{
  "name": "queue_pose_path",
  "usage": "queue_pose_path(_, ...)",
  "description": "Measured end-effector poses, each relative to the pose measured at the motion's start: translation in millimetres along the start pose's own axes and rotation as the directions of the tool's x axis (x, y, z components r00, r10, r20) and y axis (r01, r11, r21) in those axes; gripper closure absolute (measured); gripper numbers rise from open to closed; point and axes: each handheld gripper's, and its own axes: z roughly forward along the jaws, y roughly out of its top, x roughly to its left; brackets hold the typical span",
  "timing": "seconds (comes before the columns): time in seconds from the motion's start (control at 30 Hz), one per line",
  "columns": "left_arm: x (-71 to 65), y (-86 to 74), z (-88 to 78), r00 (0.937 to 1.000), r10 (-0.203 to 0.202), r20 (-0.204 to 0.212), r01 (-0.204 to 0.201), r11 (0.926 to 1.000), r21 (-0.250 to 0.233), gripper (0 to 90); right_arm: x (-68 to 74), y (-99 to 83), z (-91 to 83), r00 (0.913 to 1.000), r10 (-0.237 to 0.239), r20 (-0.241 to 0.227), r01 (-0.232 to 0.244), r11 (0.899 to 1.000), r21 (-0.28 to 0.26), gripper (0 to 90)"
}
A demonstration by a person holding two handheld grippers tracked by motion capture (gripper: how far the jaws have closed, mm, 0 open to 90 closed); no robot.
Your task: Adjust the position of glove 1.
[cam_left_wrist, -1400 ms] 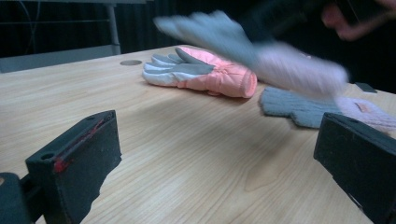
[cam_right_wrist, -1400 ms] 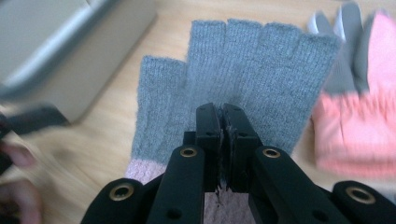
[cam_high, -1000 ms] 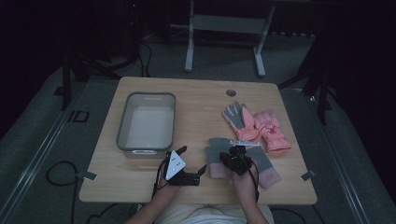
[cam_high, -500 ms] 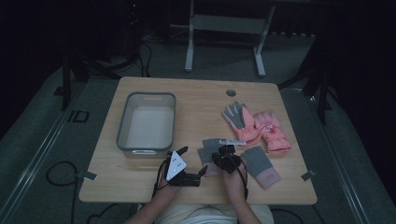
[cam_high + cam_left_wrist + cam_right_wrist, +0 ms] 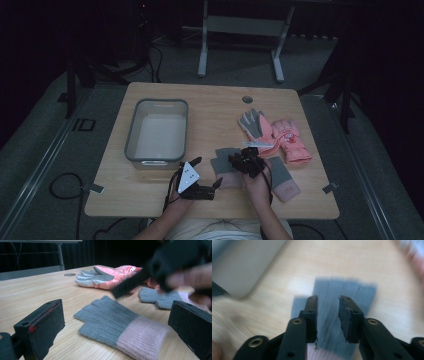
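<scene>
- One wooden table (image 5: 210,102) seen whole from the high view, with grey bin (image 5: 157,131) and pink ski gloves (image 5: 280,135).
- Closer, in the left gripper view: grey knit glove (image 5: 117,326) flat between wide-apart left claw (image 5: 117,322).
- Right claw (image 5: 328,311), just been opening, hovering over that glove, gripping nothing.

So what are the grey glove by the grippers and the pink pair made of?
Grey glove: looks like knitted wool or acrylic, matte, ribbed, with a pink cuff. Pink pair: seems padded synthetic fabric, smooth with a slight sheen, with grey palms; looks like ski gloves, exact fabric unclear.
</scene>
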Motion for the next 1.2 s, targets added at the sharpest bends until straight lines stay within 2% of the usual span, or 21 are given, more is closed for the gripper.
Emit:
queue_pose_path(0.1,0.1,0.1,0.0,1.0000,-0.001,-0.001,0.001,1.0000,0.003,0.0,-12.0,12.1,-14.8,0.9980,-0.058,-0.024,0.057,0.997,-0.052,61.2)
queue_pose_path(0.17,0.3,0.1,0.0,1.0000,-0.002,-0.001,0.002,1.0000,0.003,0.0,-19.3,15.3,-19.4,0.9958,-0.091,-0.013,0.090,0.995,-0.036,61.2)
queue_pose_path(0.23,0.3,0.1,0.1,1.0000,-0.004,-0.001,0.004,1.0000,0.002,0.0,-29.8,16.5,-24.6,0.9891,-0.146,-0.013,0.146,0.989,-0.027,61.6)
queue_pose_path(0.37,-0.3,0.2,0.4,1.0000,0.000,-0.002,0.000,1.0000,0.003,0.0,-45.1,13.9,-34.2,0.9637,-0.264,-0.038,0.264,0.964,-0.012,63.3)
queue_pose_path(0.4,-0.3,0.2,0.4,1.0000,-0.001,-0.004,0.001,1.0000,0.003,0.0,-54.1,11.2,-38.3,0.9553,-0.286,-0.074,0.287,0.958,-0.007,64.1)
queue_pose_path(0.43,-0.1,0.2,0.4,1.0000,-0.003,-0.004,0.003,1.0000,0.004,0.0,-58.7,9.2,-40.5,0.9482,-0.309,-0.075,0.310,0.951,0.001,65.0)
queue_pose_path(0.53,0.6,0.2,0.5,1.0000,-0.009,-0.003,0.009,1.0000,0.003,0.0,-72.3,4.4,-46.6,0.9357,-0.339,-0.096,0.343,0.939,0.021,66.8)
queue_pose_path(0.6,0.5,0.2,0.4,1.0000,-0.009,-0.004,0.009,1.0000,0.003,0.0,-80.4,1.6,-52.0,0.9244,-0.369,-0.096,0.374,0.927,0.034,67.6)
queue_pose_path(0.7,-0.1,0.2,0.8,1.0000,-0.008,-0.006,0.008,1.0000,0.004,0.0,-90.8,-4.5,-59.5,0.9160,-0.384,-0.117,0.391,0.920,0.042,68.0)
queue_pose_path(0.77,-0.1,0.2,0.8,1.0000,-0.008,-0.006,0.008,1.0000,0.004,0.0,-93.9,-7.4,-61.0,0.9128,-0.391,-0.120,0.398,0.916,0.046,68.0)
queue_pose_path(0.8,0.0,0.1,0.5,1.0000,-0.008,-0.002,0.008,1.0000,0.002,0.0,-102.4,-14.5,-64.6,0.9130,-0.388,-0.125,0.397,0.916,0.055,68.5)
queue_pose_path(0.83,0.1,0.1,0.5,0.9999,-0.010,-0.002,0.010,0.9999,0.001,0.0,-102.4,-14.5,-64.6,0.9130,-0.388,-0.125,0.397,0.916,0.055,68.5)
queue_pose_path(0.87,0.2,0.1,0.5,0.9999,-0.010,-0.002,0.010,0.9999,0.001,0.0,-105.5,-17.4,-66.1,0.9106,-0.396,-0.118,0.405,0.912,0.062,68.6)
queue_pose_path(0.97,0.1,0.1,0.5,1.0000,-0.008,-0.001,0.008,1.0000,0.000,0.0,-117.0,-26.0,-69.8,0.9095,-0.399,-0.118,0.409,0.909,0.082,68.0)
queue_pose_path(1.03,-0.2,0.1,0.6,1.0000,-0.005,0.001,0.005,1.0000,0.001,0.0,-127.7,-33.7,-73.9,0.9130,-0.392,-0.114,0.403,0.908,0.110,67.8)
queue_pose_path(1.07,-0.5,0.1,0.8,1.0000,-0.006,0.002,0.006,1.0000,0.000,0.0,-127.7,-33.7,-73.9,0.9130,-0.392,-0.114,0.403,0.908,0.110,67.8)
queue_pose_path(1.1,-0.6,0.1,0.8,1.0000,-0.006,0.002,0.006,1.0000,0.000,0.0,-130.6,-36.2,-75.1,0.9167,-0.382,-0.119,0.395,0.911,0.117,67.9)
queue_pose_path(1.2,-0.3,0.1,0.7,1.0000,-0.006,0.003,0.006,1.0000,0.001,0.0,-137.2,-43.6,-74.1,0.9182,-0.377,-0.121,0.392,0.909,0.144,68.0)
